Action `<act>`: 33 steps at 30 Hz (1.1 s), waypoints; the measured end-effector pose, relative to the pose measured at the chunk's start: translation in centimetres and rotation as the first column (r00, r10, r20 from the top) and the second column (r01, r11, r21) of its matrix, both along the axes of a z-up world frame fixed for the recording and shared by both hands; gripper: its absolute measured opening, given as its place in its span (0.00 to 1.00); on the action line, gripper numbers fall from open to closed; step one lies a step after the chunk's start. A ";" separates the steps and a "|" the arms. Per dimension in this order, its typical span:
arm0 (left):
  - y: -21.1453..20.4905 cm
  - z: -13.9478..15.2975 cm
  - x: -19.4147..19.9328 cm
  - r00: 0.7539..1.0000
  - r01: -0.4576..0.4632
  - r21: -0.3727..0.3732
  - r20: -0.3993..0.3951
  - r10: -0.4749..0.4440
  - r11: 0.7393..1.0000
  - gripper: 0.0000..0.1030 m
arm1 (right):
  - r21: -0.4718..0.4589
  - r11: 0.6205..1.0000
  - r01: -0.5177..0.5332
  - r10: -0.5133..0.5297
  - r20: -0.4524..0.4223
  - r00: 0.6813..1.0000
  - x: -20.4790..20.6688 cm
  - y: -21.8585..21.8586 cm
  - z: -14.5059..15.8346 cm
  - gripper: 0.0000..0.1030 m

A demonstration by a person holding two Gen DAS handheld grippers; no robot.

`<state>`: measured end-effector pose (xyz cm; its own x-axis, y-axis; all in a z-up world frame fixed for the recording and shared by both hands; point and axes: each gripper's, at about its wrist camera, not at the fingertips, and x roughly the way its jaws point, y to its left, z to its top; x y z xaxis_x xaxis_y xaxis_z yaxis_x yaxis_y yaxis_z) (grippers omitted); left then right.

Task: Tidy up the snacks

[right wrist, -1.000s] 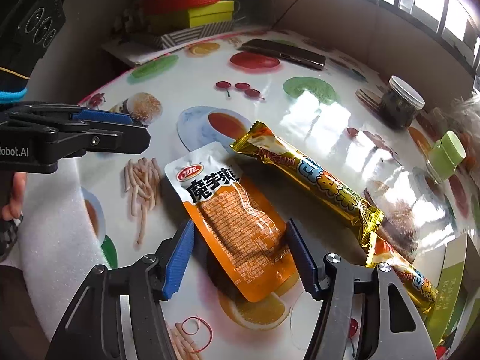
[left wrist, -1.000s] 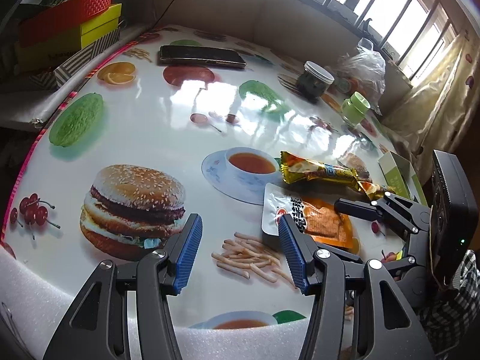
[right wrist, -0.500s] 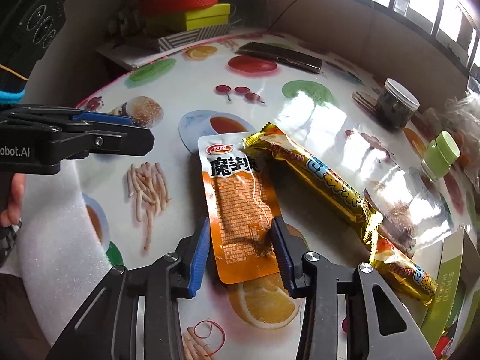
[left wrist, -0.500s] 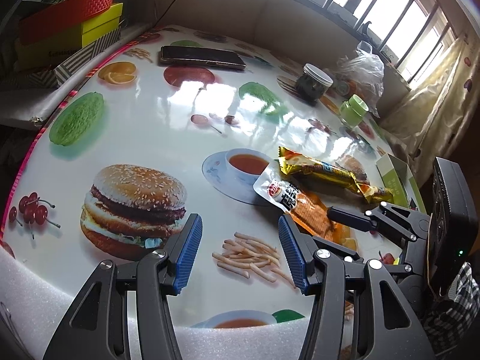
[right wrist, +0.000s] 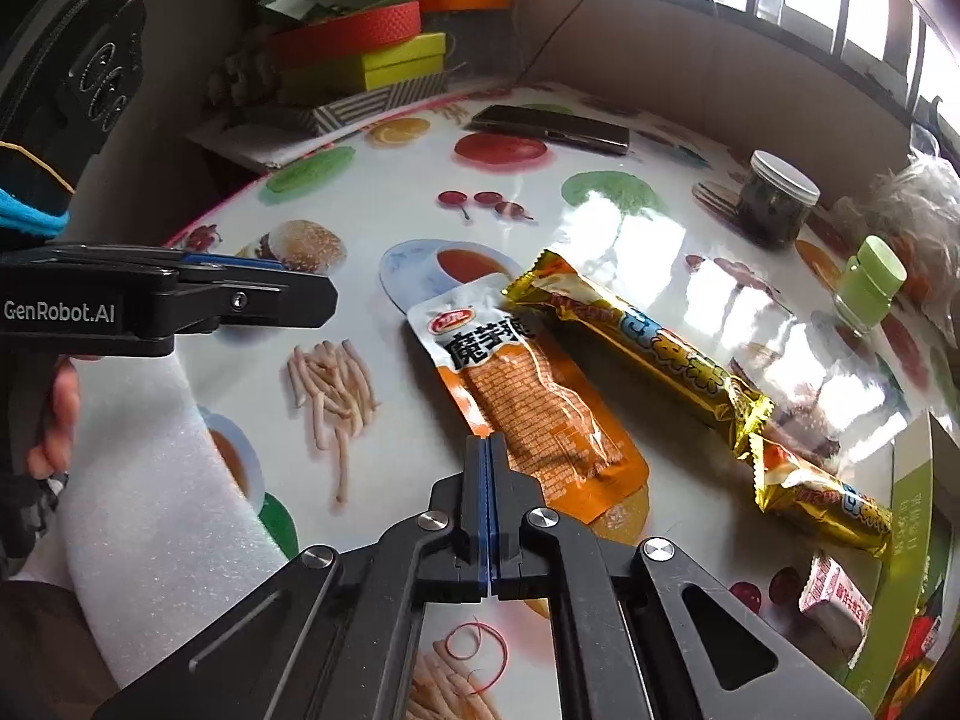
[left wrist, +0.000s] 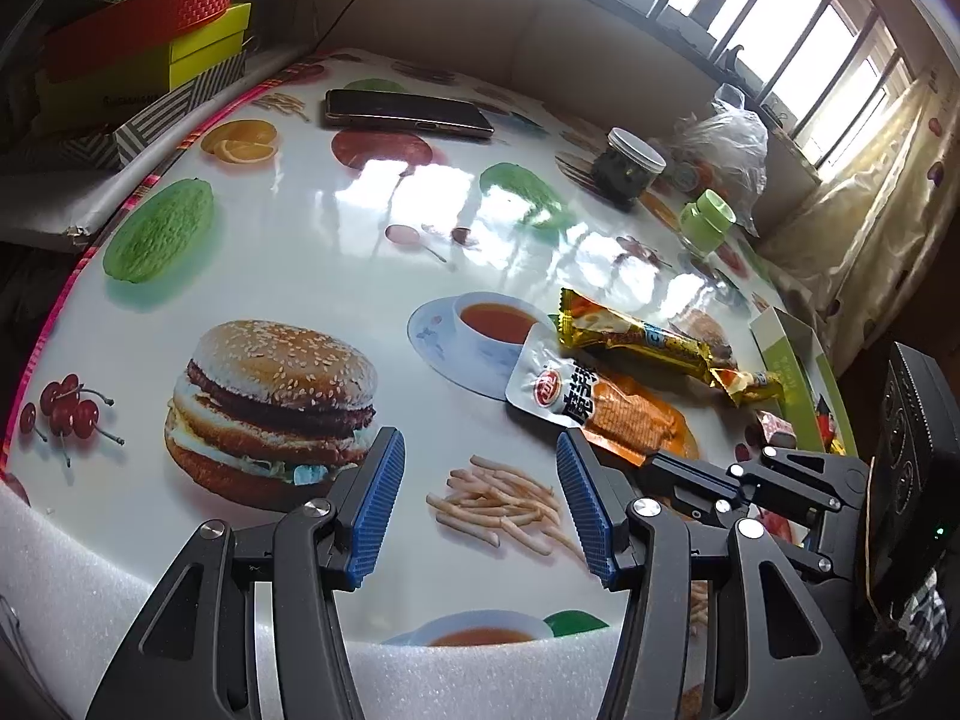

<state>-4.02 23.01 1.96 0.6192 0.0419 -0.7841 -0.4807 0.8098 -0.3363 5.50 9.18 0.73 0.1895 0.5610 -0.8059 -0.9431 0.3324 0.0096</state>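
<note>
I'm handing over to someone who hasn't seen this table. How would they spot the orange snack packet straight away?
Start at the printed teacup and saucer on the picture-covered table. The orange snack packet lies flat just beside it, its near corner at the right gripper tips. Unlike the long gold foil sticks alongside, it is a wide pouch with a white top and red logo.

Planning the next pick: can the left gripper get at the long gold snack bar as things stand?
Probably yes. The left gripper is open and empty, but the orange pouch and the right gripper lie between it and the gold bar.
</note>
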 end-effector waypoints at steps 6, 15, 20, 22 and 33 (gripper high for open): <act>-0.1 0.0 0.0 1.000 0.002 -0.003 0.004 -0.002 1.000 0.52 | -0.008 1.000 -0.030 0.030 0.010 1.000 0.3 -0.1 0.3 0.38; -0.1 -0.1 0.2 1.000 0.005 -0.008 0.000 -0.005 1.000 0.53 | -0.079 0.991 -0.112 0.113 0.012 0.994 2.8 2.8 -0.9 0.63; 0.2 -0.2 0.5 1.000 0.005 -0.013 0.000 -0.005 1.000 0.53 | -0.117 0.983 -0.143 0.139 -0.046 0.989 3.6 3.7 -1.0 0.68; 0.4 -0.2 0.4 1.000 0.002 -0.016 -0.001 -0.002 1.000 0.53 | -0.137 0.980 -0.145 0.140 -0.045 0.989 3.6 4.0 -1.0 0.67; 0.7 -0.3 0.3 1.000 -0.001 -0.020 0.001 0.001 1.000 0.53 | -0.089 0.992 -0.087 0.083 -0.052 0.995 3.0 2.5 -0.6 0.45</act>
<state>-3.69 23.73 1.66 0.6200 0.0271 -0.7841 -0.4814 0.8022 -0.3530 8.53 11.69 0.14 0.1041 0.4972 -0.8614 -0.9671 0.2526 0.0290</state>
